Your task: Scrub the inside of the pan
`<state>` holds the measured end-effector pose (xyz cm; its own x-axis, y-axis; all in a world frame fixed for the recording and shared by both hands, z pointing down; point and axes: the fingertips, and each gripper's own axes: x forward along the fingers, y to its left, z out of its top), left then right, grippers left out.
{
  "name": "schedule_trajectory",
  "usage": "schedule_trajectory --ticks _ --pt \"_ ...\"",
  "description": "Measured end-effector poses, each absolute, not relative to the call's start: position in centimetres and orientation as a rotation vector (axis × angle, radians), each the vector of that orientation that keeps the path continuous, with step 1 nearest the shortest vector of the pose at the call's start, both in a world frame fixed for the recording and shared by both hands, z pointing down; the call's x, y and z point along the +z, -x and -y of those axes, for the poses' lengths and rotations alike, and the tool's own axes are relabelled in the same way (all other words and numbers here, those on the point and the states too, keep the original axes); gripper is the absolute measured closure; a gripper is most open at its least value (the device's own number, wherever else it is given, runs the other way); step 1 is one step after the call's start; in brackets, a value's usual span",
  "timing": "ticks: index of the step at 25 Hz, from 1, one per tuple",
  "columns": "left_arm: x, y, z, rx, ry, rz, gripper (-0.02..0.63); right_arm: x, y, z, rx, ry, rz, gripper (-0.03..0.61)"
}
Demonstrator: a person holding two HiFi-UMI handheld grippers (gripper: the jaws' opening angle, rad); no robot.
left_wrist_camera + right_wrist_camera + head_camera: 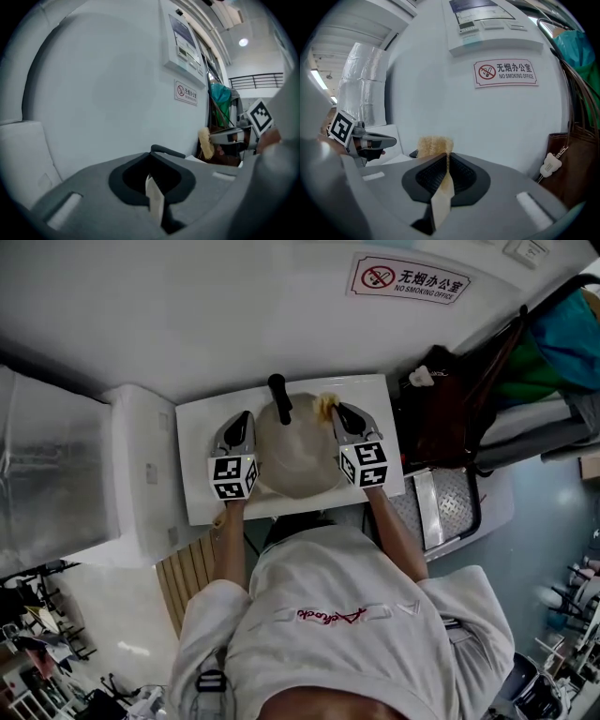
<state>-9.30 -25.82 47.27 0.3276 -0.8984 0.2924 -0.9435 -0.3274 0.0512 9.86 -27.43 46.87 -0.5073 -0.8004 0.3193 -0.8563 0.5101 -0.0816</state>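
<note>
Nearest, the person's forearms reach over the near edge of the white worktop (202, 427), one gripper to each side of the pan (298, 460). The pan sits mid-worktop with its pale inside up and its black handle (280, 397) pointing far, toward the wall. The left gripper (242, 420) lies along the pan's left rim with its jaws pressed together. Its own view shows nothing clear between them, and whether they nip the rim I cannot tell. The right gripper (342, 413) is clenched on a yellow fibrous scrub pad (435, 145), which sticks out past the jaw tips at the pan's far right rim, just right of the handle's root. The scrubbing looks about to begin, I judge. To do it well, the pad should come down leftward into the bowl and press flat on the bottom. It should then work in overlapping circles from the middle out to the curved wall, with the gripper tilted so the fibres, not the jaw tips, meet the surface. The left side should brace the rim or handle, since a pan on a smooth worktop is likely to slide or spin under the strokes.
</note>
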Motion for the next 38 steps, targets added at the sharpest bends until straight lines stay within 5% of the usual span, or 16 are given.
schedule_trajectory --ticks 35,38 --pt "59.1 12.2 22.6 0.419 -2.239 1.489 0.611 60.5 -3.5 22.9 0.576 -1.217 2.305 0.552" --pt "59.5 11.9 22.3 0.416 -2.238 1.463 0.549 61.3 -3.0 23.1 0.587 -1.206 2.287 0.552"
